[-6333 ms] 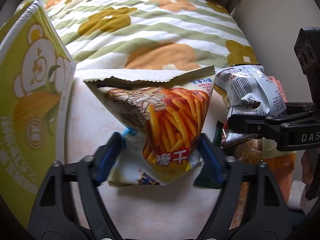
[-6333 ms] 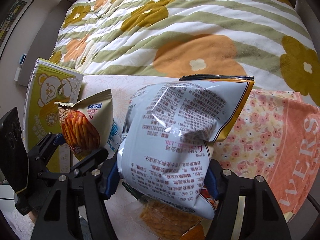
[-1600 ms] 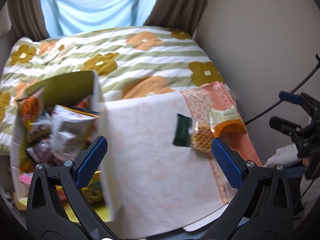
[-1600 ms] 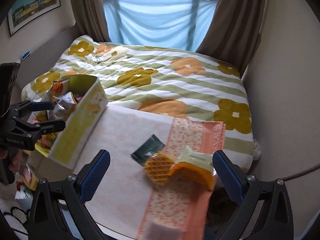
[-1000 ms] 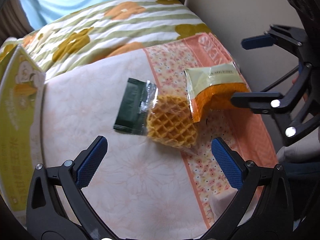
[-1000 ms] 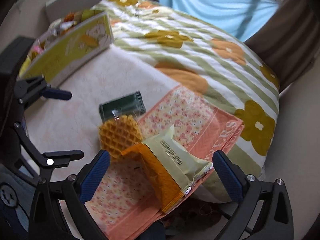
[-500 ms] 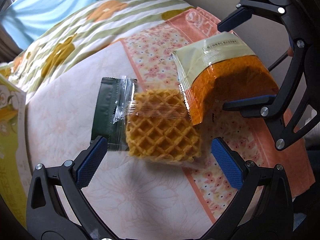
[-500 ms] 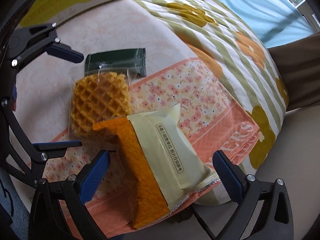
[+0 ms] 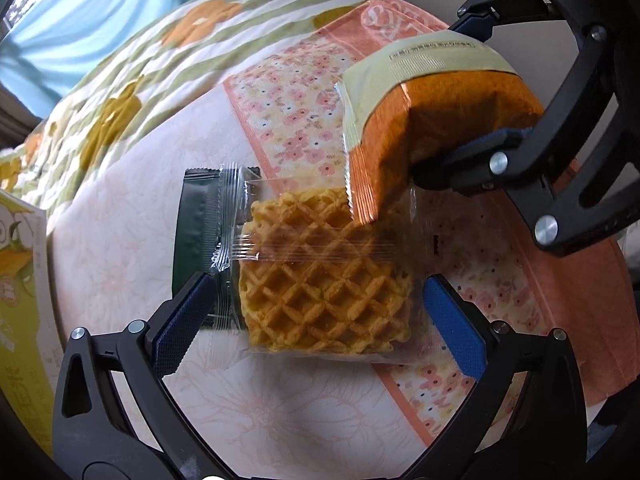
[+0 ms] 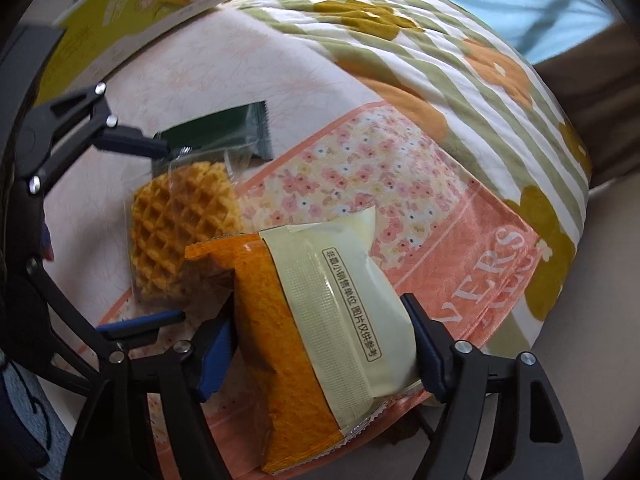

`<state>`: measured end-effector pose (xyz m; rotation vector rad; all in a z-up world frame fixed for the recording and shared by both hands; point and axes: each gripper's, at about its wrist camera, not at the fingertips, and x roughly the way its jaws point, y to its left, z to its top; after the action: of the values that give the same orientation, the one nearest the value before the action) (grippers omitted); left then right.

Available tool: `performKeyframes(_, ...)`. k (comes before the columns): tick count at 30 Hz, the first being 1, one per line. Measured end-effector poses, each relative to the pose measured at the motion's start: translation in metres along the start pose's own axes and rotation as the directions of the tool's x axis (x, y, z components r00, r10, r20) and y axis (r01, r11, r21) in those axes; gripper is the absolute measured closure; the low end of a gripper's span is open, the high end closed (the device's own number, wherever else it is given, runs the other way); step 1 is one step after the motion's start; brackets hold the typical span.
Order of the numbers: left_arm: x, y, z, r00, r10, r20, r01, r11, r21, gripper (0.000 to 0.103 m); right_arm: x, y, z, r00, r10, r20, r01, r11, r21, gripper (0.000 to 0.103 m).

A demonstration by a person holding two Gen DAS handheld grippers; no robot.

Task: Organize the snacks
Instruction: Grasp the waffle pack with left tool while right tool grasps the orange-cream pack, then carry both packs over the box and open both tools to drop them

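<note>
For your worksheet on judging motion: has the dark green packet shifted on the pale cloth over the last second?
No. The dark green packet still lies half under the waffle packet, beside the floral orange cloth; only the cameras came closer.

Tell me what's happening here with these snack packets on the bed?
A person holds a gripper in each hand. The right gripper has just been closing on the orange and cream packet, its pads against both sides. The left gripper stands open around the clear-wrapped waffle, which overlaps a dark green packet. The yellow box waits nearby.
</note>
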<state>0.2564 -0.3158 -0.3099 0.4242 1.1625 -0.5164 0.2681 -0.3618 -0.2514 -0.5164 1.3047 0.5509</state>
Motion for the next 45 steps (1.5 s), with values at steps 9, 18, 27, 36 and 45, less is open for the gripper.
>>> performKeyframes(9,0.01,-0.008,0.004,1.0,-0.02,-0.023,0.021,0.999,0.031,0.0,-0.005,-0.005,0.009,0.999,0.03,0.027,-0.031,0.998,0.056,0.033)
performKeyframes(18,-0.003,0.001,-0.002,0.996,-0.086,-0.019,0.086,0.995,0.052,0.026,-0.009,-0.004,0.006,0.999,0.039,0.038,-0.043,0.994,0.099,0.033)
performKeyframes(27,-0.019,0.025,-0.013,0.993,-0.118,-0.017,0.118,0.993,0.005,0.03,-0.023,-0.003,0.01,0.997,0.04,0.068,-0.048,0.991,0.126,0.033)
performKeyframes(36,-0.075,0.041,-0.02,0.996,-0.066,0.06,0.07,0.996,-0.061,0.03,-0.068,0.009,0.02,0.991,0.002,0.136,-0.026,0.985,0.17,0.033)
performKeyframes(45,-0.157,0.08,-0.049,0.987,0.033,0.158,0.005,0.972,-0.235,0.03,-0.121,0.028,0.045,0.969,-0.027,0.245,-0.022,0.98,0.196,0.033)
